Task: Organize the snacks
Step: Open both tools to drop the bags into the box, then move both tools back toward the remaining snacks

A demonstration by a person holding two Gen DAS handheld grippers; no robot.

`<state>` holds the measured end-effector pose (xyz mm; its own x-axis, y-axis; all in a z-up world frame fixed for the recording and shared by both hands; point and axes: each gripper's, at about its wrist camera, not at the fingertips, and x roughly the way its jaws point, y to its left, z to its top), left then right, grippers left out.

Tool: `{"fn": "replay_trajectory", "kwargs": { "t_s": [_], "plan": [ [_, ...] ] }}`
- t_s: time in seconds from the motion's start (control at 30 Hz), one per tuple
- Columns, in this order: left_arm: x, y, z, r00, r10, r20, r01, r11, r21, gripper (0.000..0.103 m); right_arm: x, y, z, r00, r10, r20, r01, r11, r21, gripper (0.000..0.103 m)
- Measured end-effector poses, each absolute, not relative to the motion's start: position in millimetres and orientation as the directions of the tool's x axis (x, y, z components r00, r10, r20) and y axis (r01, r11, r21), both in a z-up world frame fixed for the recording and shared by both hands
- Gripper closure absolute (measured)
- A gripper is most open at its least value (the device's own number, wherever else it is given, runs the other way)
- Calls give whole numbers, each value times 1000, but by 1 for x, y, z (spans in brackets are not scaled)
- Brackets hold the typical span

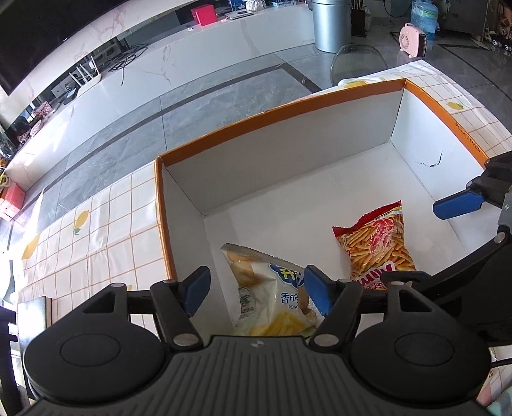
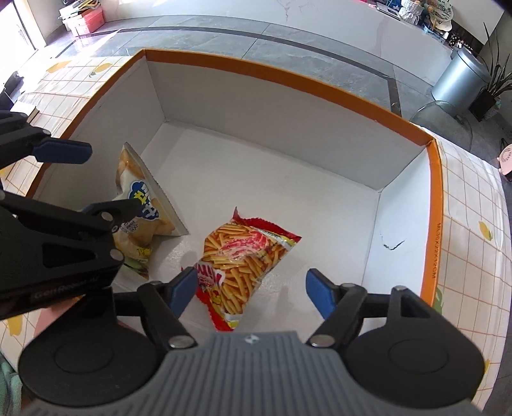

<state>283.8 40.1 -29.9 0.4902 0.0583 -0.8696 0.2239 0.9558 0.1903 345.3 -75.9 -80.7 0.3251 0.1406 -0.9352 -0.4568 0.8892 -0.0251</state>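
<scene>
An orange-rimmed white box [image 1: 288, 108] [image 2: 288, 76] holds two snack bags. A white and yellow potato chip bag [image 1: 272, 297] [image 2: 144, 204] leans tilted near the box's left wall. A red bag of fry sticks [image 1: 377, 243] [image 2: 243, 256] lies flat on the box floor to its right. My left gripper [image 1: 257, 288] [image 2: 96, 179] hangs open over the chip bag, and its left pad is clear of the bag. Just above the red bag's near end my right gripper [image 2: 252, 291] stands open, pressing on nothing. One of its blue fingers [image 1: 457, 204] shows in the left wrist view.
The box sits on a table under a white checked cloth with lemon prints [image 1: 96, 230] [image 2: 473, 198]. The box's right wall has a small crack [image 2: 392, 244]. Beyond the table's far edge lie grey floor tiles, a grey bin [image 1: 329, 25] and a glass chair [image 1: 358, 64].
</scene>
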Motion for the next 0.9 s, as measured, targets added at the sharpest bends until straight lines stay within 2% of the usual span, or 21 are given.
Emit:
{"fn": "replay_trajectory", "kwargs": {
  "t_s": [0.07, 0.2, 0.47, 0.53, 0.9],
  "plan": [
    [279, 38, -26, 508, 62, -859, 219, 955, 198, 24, 340, -77, -75, 334, 146, -931, -453, 891, -23, 26],
    [267, 37, -17, 566, 63, -822, 201, 957, 212, 14, 330, -80, -63, 367, 149, -918, -450, 892, -35, 22],
    [235, 44, 18, 650, -7, -760, 169, 976, 135, 14, 299, -95, -29, 468, 179, -865, -405, 914, -30, 18],
    [223, 44, 26, 673, -21, -740, 173, 976, 129, 14, 288, -99, -20, 501, 176, -848, -390, 920, -39, 15],
    [157, 33, 44, 716, -44, -696, 195, 971, 140, 12, 208, -131, 17, 651, 198, -733, -302, 953, -10, 14]
  ]
}}
